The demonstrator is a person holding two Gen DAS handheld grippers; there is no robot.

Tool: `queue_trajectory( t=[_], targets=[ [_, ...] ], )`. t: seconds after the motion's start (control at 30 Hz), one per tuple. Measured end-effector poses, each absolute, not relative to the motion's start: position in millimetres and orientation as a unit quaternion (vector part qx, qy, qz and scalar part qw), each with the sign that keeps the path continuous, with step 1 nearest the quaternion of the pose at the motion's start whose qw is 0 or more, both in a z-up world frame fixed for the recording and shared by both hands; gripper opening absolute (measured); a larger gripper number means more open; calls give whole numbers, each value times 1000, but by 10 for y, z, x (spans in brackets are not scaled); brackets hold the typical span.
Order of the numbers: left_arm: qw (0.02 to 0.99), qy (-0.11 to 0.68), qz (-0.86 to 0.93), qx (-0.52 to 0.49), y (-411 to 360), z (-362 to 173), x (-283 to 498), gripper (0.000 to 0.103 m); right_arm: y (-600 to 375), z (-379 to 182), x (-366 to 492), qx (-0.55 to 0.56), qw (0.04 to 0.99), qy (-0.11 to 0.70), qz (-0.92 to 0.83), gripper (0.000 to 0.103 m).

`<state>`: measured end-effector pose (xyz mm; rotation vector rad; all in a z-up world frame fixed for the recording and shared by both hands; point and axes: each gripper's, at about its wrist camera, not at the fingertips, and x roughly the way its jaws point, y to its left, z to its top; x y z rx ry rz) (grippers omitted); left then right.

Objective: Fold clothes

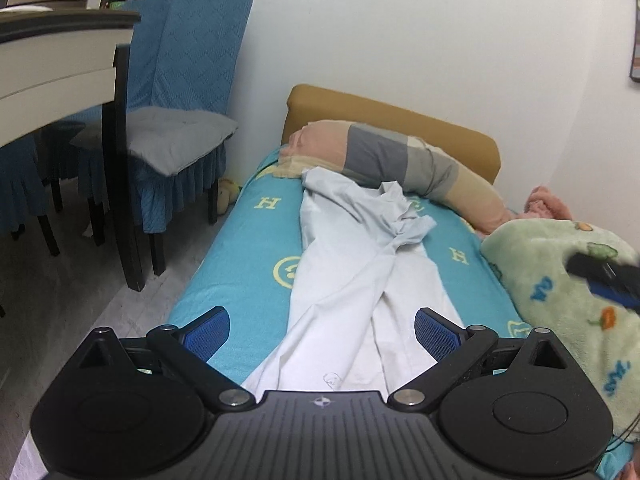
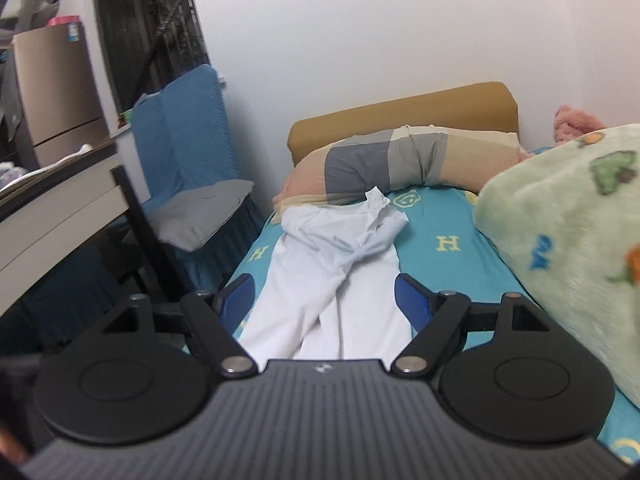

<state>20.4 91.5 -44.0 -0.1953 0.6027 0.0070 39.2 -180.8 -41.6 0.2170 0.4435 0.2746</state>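
- Left tool (image 1: 322, 334) is spread wide with nothing between the pads, hanging over the near end of the pale garment (image 1: 352, 264).
- Right tool (image 2: 324, 300) is the same deal: fingers apart, gripping nothing, pointed up the length of the cloth. I can also see it as a dark blur over the green blanket (image 1: 560, 288) in the left view.
- Garment lies lengthwise on the teal bed sheet (image 1: 248, 240), running from right under my tools up to the striped pillow (image 1: 384, 156) at the headboard.
- Looks to me like the long sides are already turned in and overlapping down the middle, so it's a narrow strip. The far end is bunched and crumpled.
- I'd call it roughly halfway. Still left: tidy that far end and fold the strip crosswise into a compact stack.
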Motion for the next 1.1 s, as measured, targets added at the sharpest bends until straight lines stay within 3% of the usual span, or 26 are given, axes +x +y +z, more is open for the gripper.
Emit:
queue_trajectory(
  t=[0.17,0.5,0.63,0.87,1.1],
  targets=[
    [926,356,-21,-123,936,-461,228,100,-2073,-500,-2,129,958,213,146,78],
    [870,455,-48,-181,1721,-530,601,95,-2425,-807,128,193,939,254,130,78],
    [843,495,-50,-202,2078,-773,727,79,-2424,-884,229,201,933,268,132,78],
    [806,576,-127,-53,1783,-1227,804,63,-2306,-971,368,189,928,293,135,78],
    [787,581,-178,106,1379,-1346,700,45,-2248,-1078,480,184,922,316,129,78]
  ],
)
